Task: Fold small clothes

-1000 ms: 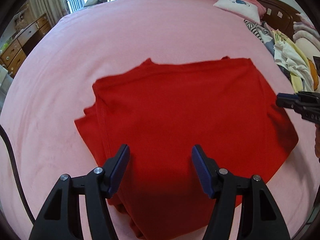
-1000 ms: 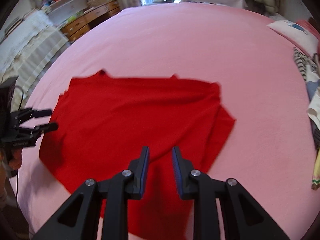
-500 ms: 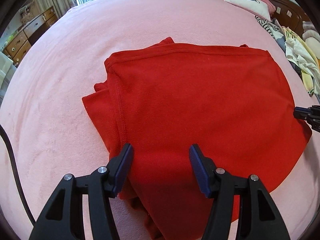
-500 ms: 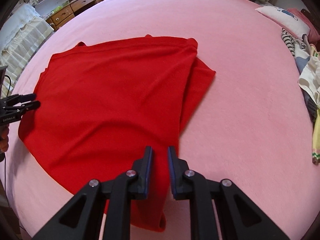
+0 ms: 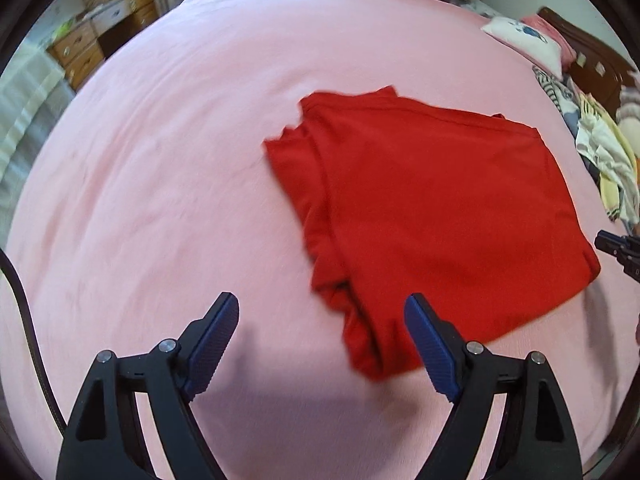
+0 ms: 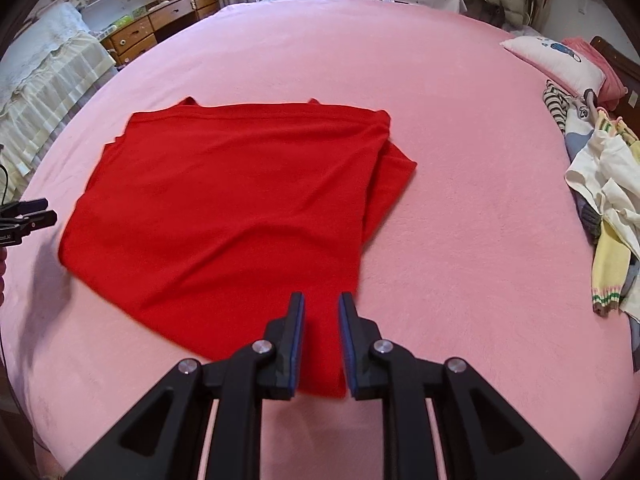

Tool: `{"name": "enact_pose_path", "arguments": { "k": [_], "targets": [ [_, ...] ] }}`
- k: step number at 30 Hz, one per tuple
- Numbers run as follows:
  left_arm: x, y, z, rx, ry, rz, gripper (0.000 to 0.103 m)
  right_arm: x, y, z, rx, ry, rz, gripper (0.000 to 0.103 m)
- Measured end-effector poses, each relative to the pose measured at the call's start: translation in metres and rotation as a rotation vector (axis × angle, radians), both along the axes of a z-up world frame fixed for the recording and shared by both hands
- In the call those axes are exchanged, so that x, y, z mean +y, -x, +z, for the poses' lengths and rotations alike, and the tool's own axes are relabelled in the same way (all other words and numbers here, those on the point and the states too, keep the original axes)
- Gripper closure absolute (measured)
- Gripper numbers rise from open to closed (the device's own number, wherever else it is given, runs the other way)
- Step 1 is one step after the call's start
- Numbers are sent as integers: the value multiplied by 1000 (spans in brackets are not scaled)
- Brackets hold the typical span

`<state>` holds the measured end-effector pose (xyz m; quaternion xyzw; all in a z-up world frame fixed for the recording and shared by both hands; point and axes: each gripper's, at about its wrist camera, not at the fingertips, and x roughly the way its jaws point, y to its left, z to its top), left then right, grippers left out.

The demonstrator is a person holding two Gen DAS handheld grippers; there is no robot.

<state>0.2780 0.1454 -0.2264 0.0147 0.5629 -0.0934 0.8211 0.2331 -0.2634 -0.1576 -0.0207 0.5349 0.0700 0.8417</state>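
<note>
The red knit garment (image 6: 240,196), folded flat into a rough rectangle, lies on the pink fleece-covered bed (image 6: 460,128), its long axis running from 9 to 3 o'clock in the right wrist view. The right hand-held gripper (image 6: 321,344) sits at its 6 o'clock corner, jaws narrowly parted astride the cloth's near tip, not visibly pinching it. The left hand-held gripper (image 5: 320,344) stands wide apart and empty, the garment at its 1 o'clock. The right one seems nearer for the next fold.
</note>
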Motion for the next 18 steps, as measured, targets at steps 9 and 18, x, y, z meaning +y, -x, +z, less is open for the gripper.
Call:
{"name": "enact_pose_path", "arguments": {
  "k": [9,18],
  "targets": [
    [15,6,-23,64,76,59,19,37,29,19,-48,4,31,86],
    [19,-27,-30,68,73,55,19,108,56,33,-109,19,154,86]
  ]
}}
